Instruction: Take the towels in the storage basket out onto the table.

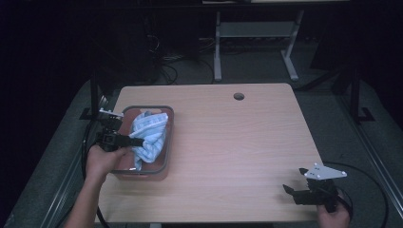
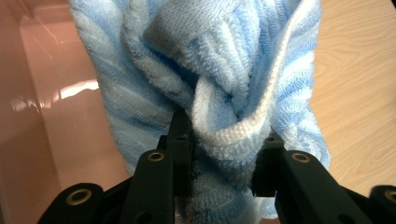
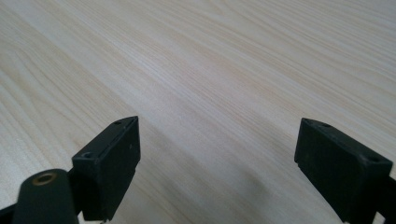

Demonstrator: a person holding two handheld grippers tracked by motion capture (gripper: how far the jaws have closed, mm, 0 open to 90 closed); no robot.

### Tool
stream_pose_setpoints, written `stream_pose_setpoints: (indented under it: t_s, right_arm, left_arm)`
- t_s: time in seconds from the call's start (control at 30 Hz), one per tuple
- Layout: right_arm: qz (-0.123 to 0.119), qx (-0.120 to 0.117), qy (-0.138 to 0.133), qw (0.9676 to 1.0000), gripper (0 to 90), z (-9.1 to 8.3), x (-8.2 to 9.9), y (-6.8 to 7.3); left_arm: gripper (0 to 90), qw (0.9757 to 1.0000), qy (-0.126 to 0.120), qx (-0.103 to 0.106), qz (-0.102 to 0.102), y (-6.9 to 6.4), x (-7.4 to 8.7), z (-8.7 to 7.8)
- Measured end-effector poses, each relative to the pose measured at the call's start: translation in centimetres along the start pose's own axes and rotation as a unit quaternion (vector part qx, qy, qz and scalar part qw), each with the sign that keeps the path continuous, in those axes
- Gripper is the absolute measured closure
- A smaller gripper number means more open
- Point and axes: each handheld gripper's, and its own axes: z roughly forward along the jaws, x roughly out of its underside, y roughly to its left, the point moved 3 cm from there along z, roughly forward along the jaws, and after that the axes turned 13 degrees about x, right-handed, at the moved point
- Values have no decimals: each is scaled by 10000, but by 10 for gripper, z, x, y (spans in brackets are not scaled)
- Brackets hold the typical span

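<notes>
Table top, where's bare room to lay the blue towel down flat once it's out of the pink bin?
The widest bare wood lies between the pink bin and the right gripper, reaching back to the round hole. It is crowded at the left edge, where the left gripper grips the blue towel over the bin.

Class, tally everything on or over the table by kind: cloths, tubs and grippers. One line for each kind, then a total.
Blue-and-white striped towel: 1, clamped in the left gripper over the tub.
Pink tub with a grey rim: 1.
Grippers: 2, the left one and the right gripper, jaws apart over bare table.
Total: 4.
</notes>
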Motion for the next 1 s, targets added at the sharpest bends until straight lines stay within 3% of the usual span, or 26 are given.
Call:
stream_pose_setpoints:
  t_s: [0.3,1.0]
  right_arm:
    - [7,13,-8,10000,137,0,0,-2]
    - [-23,63,-44,10000,137,-3,-3,-1]
  left_arm:
    - [667,10000,-61,31,5,-2,-4,-6]
    - [667,9992,-319,123,211,-29,-26,-27]
